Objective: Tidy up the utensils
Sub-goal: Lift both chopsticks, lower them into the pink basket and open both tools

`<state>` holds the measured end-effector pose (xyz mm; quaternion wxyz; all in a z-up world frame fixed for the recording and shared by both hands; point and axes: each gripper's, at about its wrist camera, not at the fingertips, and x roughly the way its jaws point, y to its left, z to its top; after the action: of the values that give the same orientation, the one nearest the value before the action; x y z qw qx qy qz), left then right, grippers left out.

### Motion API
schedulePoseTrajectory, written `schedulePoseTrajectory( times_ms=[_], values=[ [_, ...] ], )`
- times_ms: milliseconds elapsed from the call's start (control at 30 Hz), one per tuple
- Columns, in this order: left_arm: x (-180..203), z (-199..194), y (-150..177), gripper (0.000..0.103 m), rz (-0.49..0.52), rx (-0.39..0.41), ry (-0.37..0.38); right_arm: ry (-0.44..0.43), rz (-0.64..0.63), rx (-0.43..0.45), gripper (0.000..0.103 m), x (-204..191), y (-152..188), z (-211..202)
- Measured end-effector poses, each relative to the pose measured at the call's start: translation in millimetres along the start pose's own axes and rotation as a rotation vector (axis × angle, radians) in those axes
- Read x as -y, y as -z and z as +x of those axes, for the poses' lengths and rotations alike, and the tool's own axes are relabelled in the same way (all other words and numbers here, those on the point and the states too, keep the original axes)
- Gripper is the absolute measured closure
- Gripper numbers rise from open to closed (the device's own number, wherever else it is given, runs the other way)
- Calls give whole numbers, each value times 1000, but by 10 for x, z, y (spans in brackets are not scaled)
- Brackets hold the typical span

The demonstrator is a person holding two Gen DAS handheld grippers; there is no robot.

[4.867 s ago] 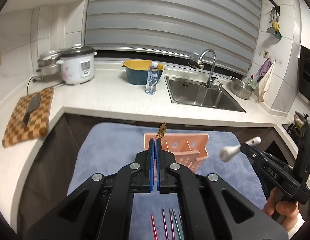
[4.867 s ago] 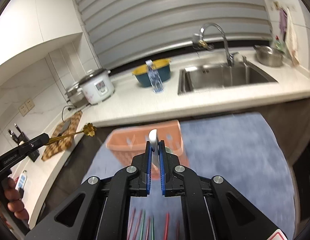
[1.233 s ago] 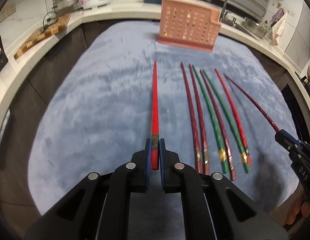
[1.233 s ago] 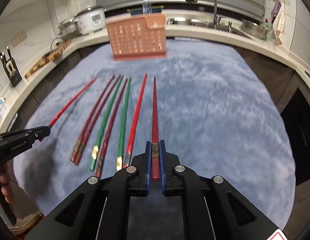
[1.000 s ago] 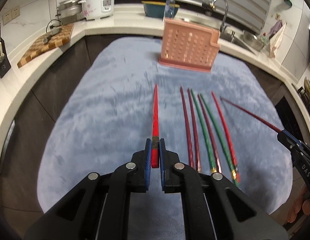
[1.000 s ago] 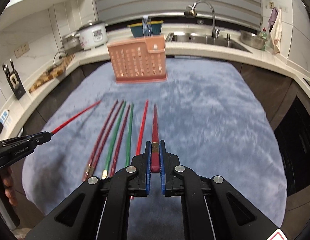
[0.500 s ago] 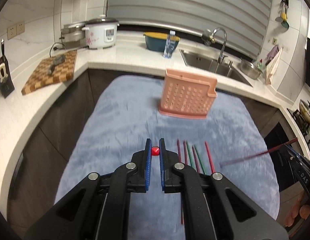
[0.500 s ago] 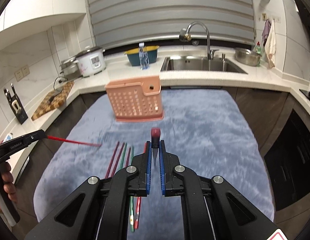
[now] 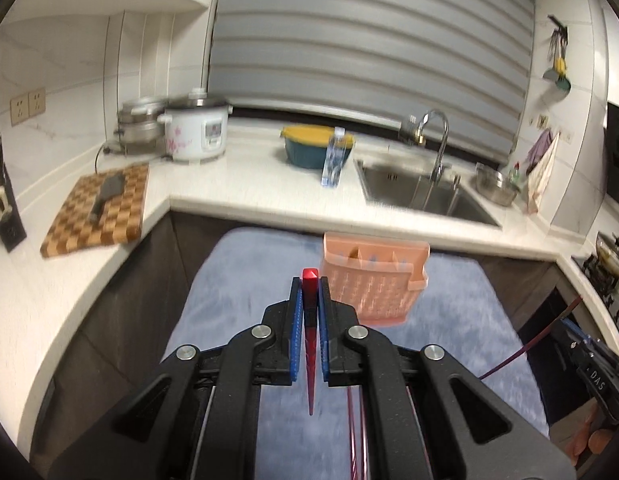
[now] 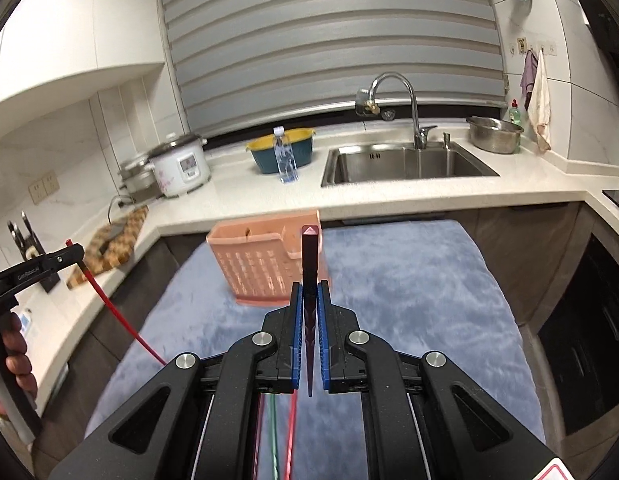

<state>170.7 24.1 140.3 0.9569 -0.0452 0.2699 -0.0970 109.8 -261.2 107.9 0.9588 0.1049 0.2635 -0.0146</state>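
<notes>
My left gripper (image 9: 309, 292) is shut on a bright red chopstick (image 9: 310, 320) that hangs tip-down between the blue pads, butt end up. My right gripper (image 10: 309, 292) is shut on a dark red chopstick (image 10: 310, 256), held the same way. Both hang above the blue mat, short of the pink slotted utensil basket (image 9: 371, 280) (image 10: 265, 264). In the right wrist view the left gripper (image 10: 75, 250) shows at the left edge with its red chopstick (image 10: 121, 316) slanting down. The right gripper's dark chopstick (image 9: 529, 340) shows at the right of the left wrist view. Other chopsticks (image 10: 274, 432) lie on the mat below.
The blue mat (image 10: 409, 280) covers a table in front of a white counter (image 9: 249, 184). On the counter stand a rice cooker (image 9: 195, 130), a chequered cutting board (image 9: 99, 204), a blue and yellow bowl (image 9: 309, 148), a water bottle (image 9: 333, 158) and a sink (image 10: 405, 164).
Both grippers have lifted their chopsticks off the mat and risen; the chopsticks now hang tip-down. The basket has come closer and shows its open top.
</notes>
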Motion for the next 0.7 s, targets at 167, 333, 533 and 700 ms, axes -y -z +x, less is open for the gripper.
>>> schedulePoseTrajectory(
  times_ms=[167,333,533,700],
  values=[
    [41,46,-457,96,-37,96,22,-21,52,55,96,-14,-427,200],
    [174,144,-937,96,-42,198,54,-97,98,125,96,-82,-881,376],
    [293,525,-1201,96,-39,221,58,-86,78,165,96,-278,-1255,751],
    [285,905,-1175,96,-49,177,55,-86,79,151,96,-327,-1280,1087]
  ],
)
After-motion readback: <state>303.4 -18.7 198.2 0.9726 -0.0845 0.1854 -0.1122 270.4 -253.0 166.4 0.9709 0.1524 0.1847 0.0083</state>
